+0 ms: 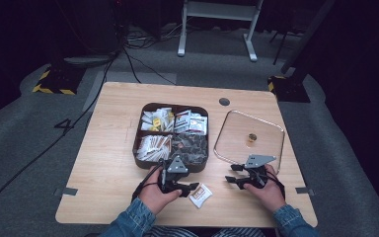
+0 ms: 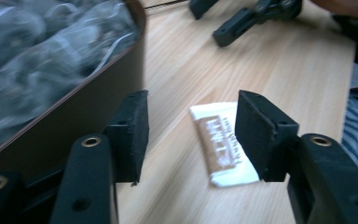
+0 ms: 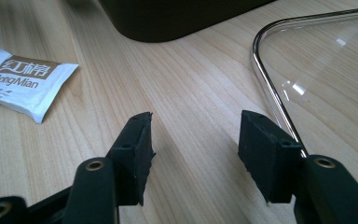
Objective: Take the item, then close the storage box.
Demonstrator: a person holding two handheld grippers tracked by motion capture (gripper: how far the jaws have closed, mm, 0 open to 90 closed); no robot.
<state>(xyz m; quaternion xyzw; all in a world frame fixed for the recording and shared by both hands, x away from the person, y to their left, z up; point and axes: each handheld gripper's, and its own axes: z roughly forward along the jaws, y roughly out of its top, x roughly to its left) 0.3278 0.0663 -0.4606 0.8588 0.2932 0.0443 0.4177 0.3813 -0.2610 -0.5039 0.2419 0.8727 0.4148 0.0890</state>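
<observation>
A white and brown sachet lies flat on the wooden table near its front edge. My left gripper is open just left of it, jaws pointing toward it; the pads stand apart and press on nothing. The sachet rests on the wood beyond the right pad in the left gripper view. My right gripper is open over bare wood, nothing between its jaws, beside the rim of a clear glass lid.
A dark brown divided tray with several sachets and clear wrapped items sits behind my left gripper. The lid lies flat at the right with a small knob. The right gripper appears far off in the left gripper view.
</observation>
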